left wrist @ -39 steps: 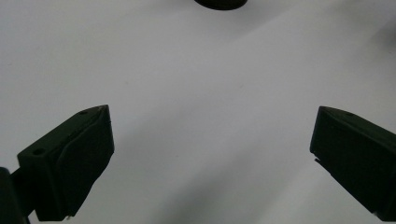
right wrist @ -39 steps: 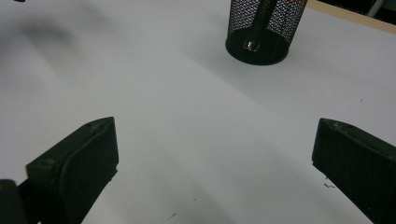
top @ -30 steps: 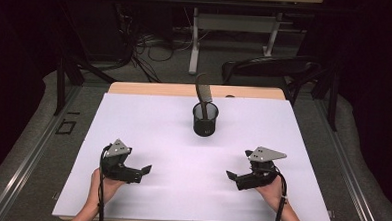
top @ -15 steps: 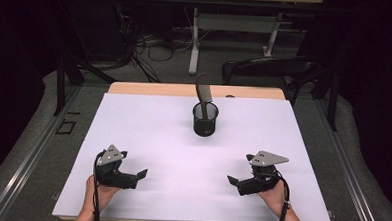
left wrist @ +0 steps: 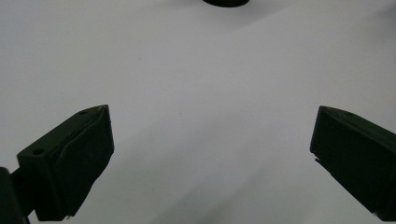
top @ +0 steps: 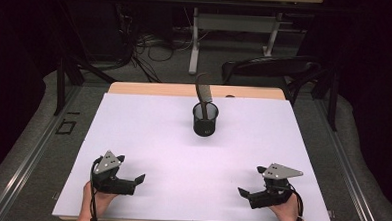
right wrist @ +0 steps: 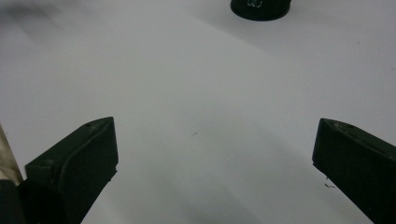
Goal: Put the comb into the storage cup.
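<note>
White rectangular sheet (top: 147, 138) covers the tabletop, with a light wooden strip of table (top: 150, 89) bare along the far edge. Black office chair (top: 271, 68) is on the grey floor behind the far right corner. White metal desk frame (top: 194, 45) is further back, tangled black cables (top: 137, 43) to its left. Black square floor marking (top: 65, 127) is left of the table.

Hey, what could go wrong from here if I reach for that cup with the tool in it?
The mesh pen cup is light-looking and the tool leans out of it, so a nudge may tip it. Both the left gripper and right gripper start open and far back; converging together, they might collide.
</note>
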{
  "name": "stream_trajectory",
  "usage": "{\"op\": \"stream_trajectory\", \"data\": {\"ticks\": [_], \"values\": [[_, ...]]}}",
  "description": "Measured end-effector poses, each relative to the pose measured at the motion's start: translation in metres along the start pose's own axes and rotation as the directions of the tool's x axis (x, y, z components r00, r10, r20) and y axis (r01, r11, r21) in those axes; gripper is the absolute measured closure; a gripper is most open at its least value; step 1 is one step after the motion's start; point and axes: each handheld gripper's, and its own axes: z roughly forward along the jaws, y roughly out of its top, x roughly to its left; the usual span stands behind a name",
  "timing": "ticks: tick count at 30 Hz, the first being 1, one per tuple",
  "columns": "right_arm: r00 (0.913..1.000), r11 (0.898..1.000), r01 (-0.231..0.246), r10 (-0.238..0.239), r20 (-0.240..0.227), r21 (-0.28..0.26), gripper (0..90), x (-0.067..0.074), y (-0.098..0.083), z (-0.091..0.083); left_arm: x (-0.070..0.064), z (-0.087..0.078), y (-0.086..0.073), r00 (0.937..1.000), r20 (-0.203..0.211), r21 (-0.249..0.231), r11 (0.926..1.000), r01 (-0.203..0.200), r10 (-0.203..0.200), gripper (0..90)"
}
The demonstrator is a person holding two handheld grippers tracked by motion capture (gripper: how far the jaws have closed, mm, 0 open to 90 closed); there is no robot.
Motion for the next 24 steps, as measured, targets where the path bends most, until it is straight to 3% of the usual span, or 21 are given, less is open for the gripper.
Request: {"op": "stream_trajectory", "data": {"ticks": [8,24], "values": [[0.9994,0.999,-0.026,0.026,0.020,-0.021,0.0,-0.002,-0.008,-0.008,-0.007,-0.004,-0.009,0.9998,-0.007,0.013,0.9997,-0.020,0.020,0.0],[0.9991,1.000,0.000,0.001,0.043,-0.022,0.0,0.003,-0.013,-0.011,-0.004,-0.006,-0.014,1.0000,0.002,0.007,0.9999,-0.009,0.009,0.0]]}}
